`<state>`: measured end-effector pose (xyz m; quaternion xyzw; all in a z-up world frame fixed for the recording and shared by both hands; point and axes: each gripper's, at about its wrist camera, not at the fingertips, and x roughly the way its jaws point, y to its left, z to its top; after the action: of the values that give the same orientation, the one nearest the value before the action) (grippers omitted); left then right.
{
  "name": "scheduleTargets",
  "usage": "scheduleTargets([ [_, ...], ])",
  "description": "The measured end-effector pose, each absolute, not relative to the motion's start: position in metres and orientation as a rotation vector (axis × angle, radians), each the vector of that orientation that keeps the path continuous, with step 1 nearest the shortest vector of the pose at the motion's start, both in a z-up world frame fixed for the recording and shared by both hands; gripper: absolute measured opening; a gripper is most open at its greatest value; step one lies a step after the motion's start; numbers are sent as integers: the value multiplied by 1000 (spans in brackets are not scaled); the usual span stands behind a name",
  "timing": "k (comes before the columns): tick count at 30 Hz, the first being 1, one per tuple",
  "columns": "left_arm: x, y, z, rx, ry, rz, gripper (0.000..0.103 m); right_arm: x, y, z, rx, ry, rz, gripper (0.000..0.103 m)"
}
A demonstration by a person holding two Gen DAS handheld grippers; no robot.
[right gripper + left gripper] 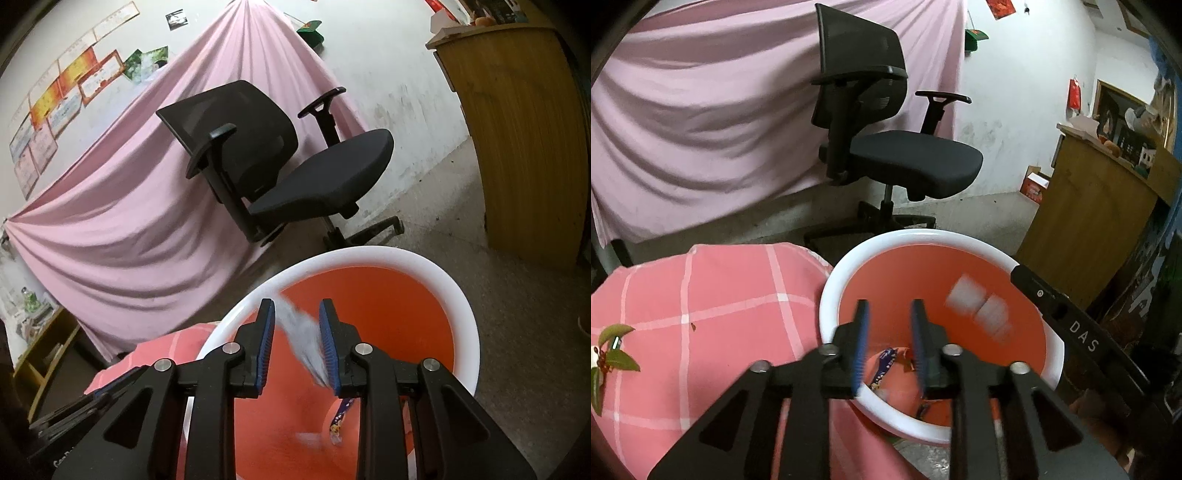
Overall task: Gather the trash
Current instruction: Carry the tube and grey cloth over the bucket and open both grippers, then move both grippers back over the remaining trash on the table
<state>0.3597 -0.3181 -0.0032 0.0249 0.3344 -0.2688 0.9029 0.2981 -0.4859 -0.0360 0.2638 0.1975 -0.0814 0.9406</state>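
Both grippers hang over an orange bin (1027,332) with a white rim. The left gripper (888,345) stands slightly parted and empty; a blurred white paper scrap (979,310) is in mid-air inside the bin. The right gripper (297,345) is slightly parted, a blurred grey scrap (301,336) loose between its pads. A colourful wrapper (884,367) lies at the bottom.

Both wrist views close above orange bin (960,266), tilted down; sharing office chair (295,173), pink drape (701,129)
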Motion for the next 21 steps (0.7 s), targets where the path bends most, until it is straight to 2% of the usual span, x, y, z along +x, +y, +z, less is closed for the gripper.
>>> scheduleTargets([
  [3,361,-315,-2,36,689,-555,24,297,-486,-36,535,402,-168,32],
  [9,363,-313,1,32,685,-537,25,298,-486,-37,526,407,-169,36],
  [13,361,-306,4,10,670,-515,34,298,-485,-34,507,403,-174,42],
  [18,360,-287,14,-15,639,-474,35,296,-478,-26,475,377,-168,49],
  [21,356,-267,24,-40,598,-435,45,293,-467,-15,442,340,-152,51],
])
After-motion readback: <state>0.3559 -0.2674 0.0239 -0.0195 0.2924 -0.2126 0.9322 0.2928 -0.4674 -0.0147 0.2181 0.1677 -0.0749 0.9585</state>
